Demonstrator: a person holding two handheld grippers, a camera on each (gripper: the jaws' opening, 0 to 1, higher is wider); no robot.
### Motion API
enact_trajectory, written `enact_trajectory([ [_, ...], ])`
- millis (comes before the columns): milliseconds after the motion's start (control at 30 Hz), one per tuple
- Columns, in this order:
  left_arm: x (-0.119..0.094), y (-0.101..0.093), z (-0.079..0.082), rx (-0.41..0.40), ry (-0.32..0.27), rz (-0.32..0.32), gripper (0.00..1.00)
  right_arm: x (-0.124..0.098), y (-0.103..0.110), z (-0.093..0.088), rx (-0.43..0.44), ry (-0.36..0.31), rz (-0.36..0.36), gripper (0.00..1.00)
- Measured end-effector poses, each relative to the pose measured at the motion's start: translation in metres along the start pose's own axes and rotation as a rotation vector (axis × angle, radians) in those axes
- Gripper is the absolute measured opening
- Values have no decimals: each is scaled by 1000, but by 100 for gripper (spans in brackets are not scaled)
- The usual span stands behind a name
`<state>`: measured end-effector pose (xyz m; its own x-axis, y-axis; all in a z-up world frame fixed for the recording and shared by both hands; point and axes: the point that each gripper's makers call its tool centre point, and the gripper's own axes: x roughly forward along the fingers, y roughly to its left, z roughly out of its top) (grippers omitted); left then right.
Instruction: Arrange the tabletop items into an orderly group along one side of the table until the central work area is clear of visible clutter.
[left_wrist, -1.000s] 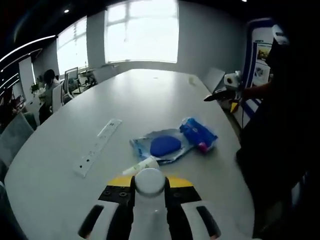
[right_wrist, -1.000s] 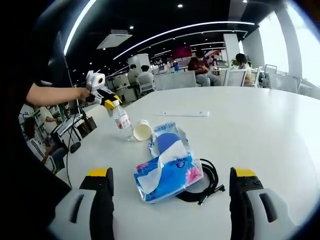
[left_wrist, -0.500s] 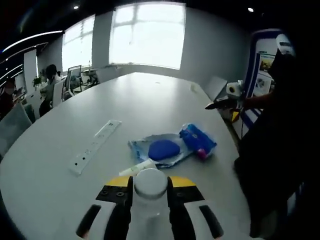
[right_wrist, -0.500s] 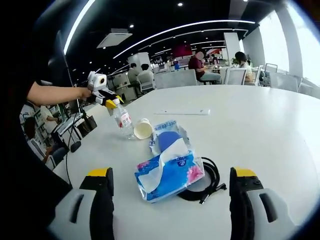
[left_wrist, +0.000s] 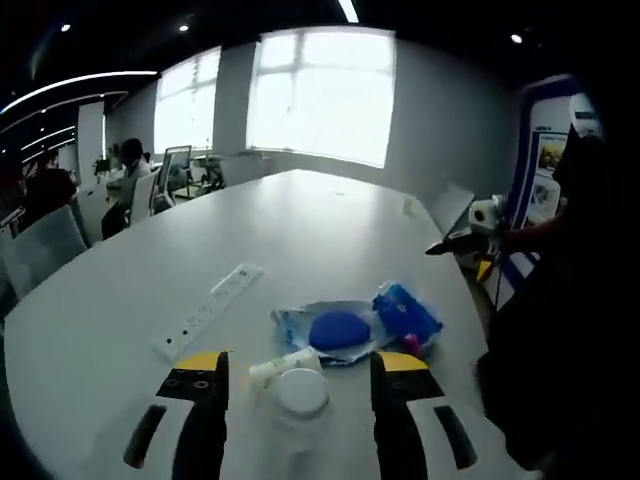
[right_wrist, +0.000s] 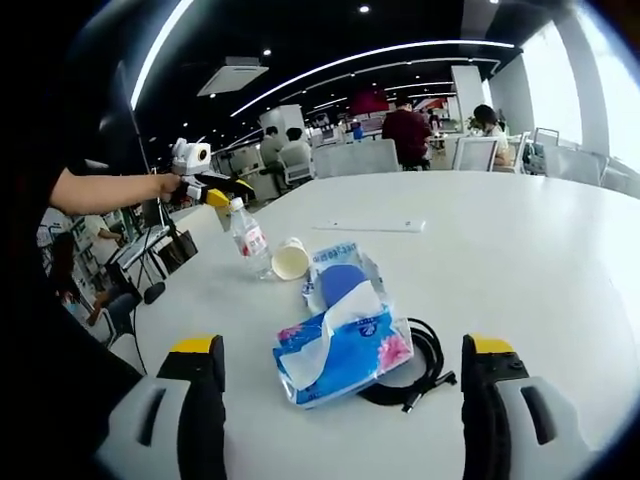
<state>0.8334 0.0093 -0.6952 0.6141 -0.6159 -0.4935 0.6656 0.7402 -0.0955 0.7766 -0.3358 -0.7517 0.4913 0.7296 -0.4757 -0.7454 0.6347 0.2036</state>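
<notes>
White table (right_wrist: 560, 260), bottle (right_wrist: 246, 236) standing free near its edge.
Left gripper (left_wrist: 300, 385) spread either side of the bottle cap; right gripper (right_wrist: 340, 400) spread before tissues (right_wrist: 335, 350).

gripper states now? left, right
Left gripper: open, fingers apart either side of the water bottle, which stands free on the table.
Right gripper: open, holding nothing.
</notes>
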Motion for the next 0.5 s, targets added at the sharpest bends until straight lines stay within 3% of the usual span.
enact_trajectory([
  [200, -19, -6, 0, -41, -50, 59, 61, 4, 0, 2, -9, 8, 10, 98],
  [333, -31, -21, 3, -104, -116, 76, 59, 8, 2, 5, -23, 13, 25, 99],
  [500, -42, -40, -5, -104, -144, 131, 64, 15, 5, 7, -42, 34, 45, 100],
])
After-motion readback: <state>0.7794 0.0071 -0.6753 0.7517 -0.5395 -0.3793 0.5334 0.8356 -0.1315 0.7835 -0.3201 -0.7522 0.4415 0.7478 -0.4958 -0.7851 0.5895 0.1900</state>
